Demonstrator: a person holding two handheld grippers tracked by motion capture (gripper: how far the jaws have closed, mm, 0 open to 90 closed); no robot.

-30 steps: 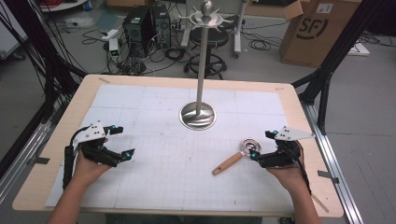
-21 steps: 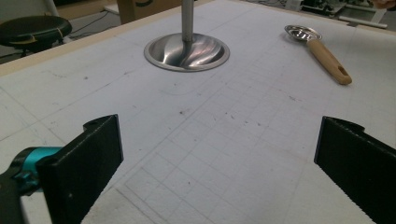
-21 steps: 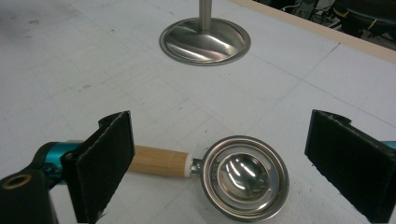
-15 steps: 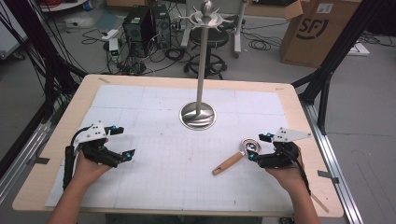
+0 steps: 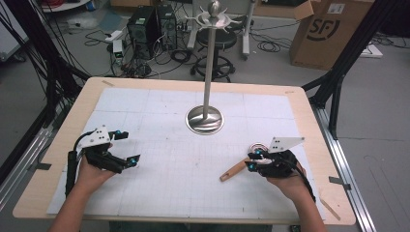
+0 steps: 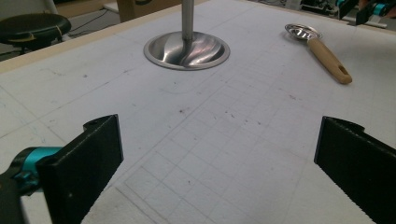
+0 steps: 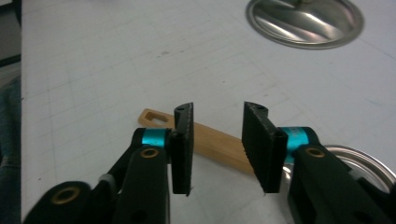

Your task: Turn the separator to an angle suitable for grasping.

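Note:
A small metal sieve spoon with a wooden handle (image 5: 235, 170) lies on the white mat at the right. My right gripper (image 5: 251, 162) hovers over that handle near the metal bowl (image 5: 259, 146). In the right gripper view the handle (image 7: 159, 119) runs slantwise under the gap of my right gripper (image 7: 217, 144). The jaws have just been closing and stand partly apart, and the pads do not press on the handle. My left gripper (image 5: 129, 146) rests at the left of the mat, wide open (image 6: 212, 172) with nothing between its jaws.
A tall metal rack stands on a round steel base (image 5: 205, 120) at the mat's middle back, its hooks high up (image 5: 214, 17). The base also shows ahead of the left gripper (image 6: 187, 49) and the right one (image 7: 306, 21). Wooden table edge (image 5: 309, 121) frames the mat.
My right gripper has moved left over the spoon's handle and its jaws have narrowed. The left gripper has stayed where it was.

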